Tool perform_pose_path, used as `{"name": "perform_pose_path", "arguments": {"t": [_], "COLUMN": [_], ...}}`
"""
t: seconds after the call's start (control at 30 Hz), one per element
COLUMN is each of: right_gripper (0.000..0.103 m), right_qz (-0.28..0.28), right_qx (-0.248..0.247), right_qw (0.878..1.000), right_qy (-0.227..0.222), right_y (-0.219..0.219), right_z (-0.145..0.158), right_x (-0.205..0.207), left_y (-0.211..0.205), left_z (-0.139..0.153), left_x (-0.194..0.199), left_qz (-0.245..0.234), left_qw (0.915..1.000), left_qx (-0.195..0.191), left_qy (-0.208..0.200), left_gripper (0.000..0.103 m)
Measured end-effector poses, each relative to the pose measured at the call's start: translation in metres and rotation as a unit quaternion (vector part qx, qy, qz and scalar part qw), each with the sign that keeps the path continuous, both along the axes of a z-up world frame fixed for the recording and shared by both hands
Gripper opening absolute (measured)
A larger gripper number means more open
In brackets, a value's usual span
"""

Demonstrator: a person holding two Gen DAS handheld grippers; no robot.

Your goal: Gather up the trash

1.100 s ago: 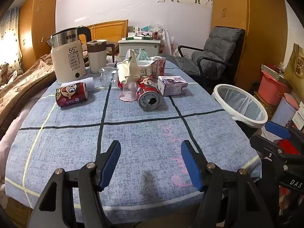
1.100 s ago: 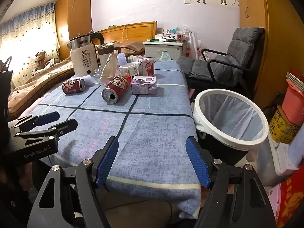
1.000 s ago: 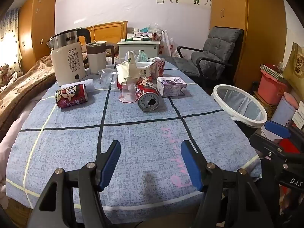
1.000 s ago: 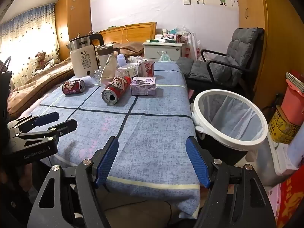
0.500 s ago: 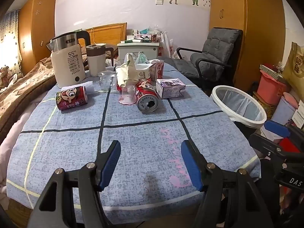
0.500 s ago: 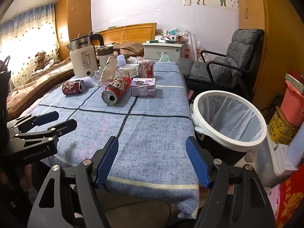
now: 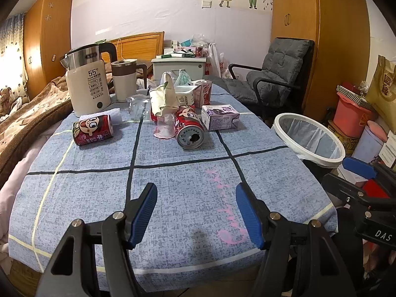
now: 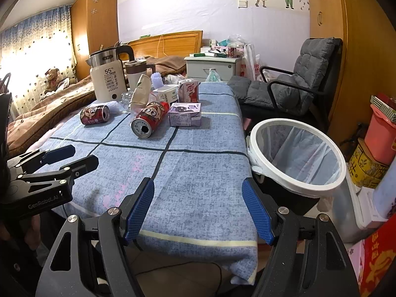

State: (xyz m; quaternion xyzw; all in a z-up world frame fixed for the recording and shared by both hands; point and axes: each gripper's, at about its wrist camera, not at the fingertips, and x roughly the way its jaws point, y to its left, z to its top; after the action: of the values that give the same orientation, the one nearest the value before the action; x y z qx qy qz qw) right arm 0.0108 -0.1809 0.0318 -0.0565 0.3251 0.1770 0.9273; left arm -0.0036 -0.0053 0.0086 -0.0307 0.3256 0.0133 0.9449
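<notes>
While both grippers hang wide open and empty at the near edge, nothing is collected yet.

Trash sits at twelve o'clock: the nearest can (image 7: 189,130) lies on its side, open mouth toward us, a second can (image 7: 92,130) off at eleven, a purple carton (image 7: 219,117) at one. The bin (image 8: 297,154) waits beside the table (image 7: 173,185) at two o'clock. Best play, I'd judge: reach for the nearest can, jaws across its round body, not the ends, so it can't roll. Left gripper (image 7: 196,212) points level down the table; right gripper (image 8: 198,210) hovers low at the tablecloth's hem, nothing between its fingers.
</notes>
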Motion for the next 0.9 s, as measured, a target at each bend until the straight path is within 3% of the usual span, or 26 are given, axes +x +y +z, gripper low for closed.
{"name": "perform_pose_path", "arguments": {"t": [0.9], "right_gripper": [0.074], "right_qz": [0.000], "right_qx": [0.002], "right_qw": [1.000], "right_qy": [-0.004], "right_y": [-0.0013], "right_z": [0.0021], "right_x": [-0.0021], "left_y": [-0.0015], "left_z": [0.0000], "left_x": [-0.0031], "left_qz": [-0.001], "left_qw": [1.0000], "left_qx": [-0.002], "left_qy": [-0.002], "left_gripper": [0.068]}}
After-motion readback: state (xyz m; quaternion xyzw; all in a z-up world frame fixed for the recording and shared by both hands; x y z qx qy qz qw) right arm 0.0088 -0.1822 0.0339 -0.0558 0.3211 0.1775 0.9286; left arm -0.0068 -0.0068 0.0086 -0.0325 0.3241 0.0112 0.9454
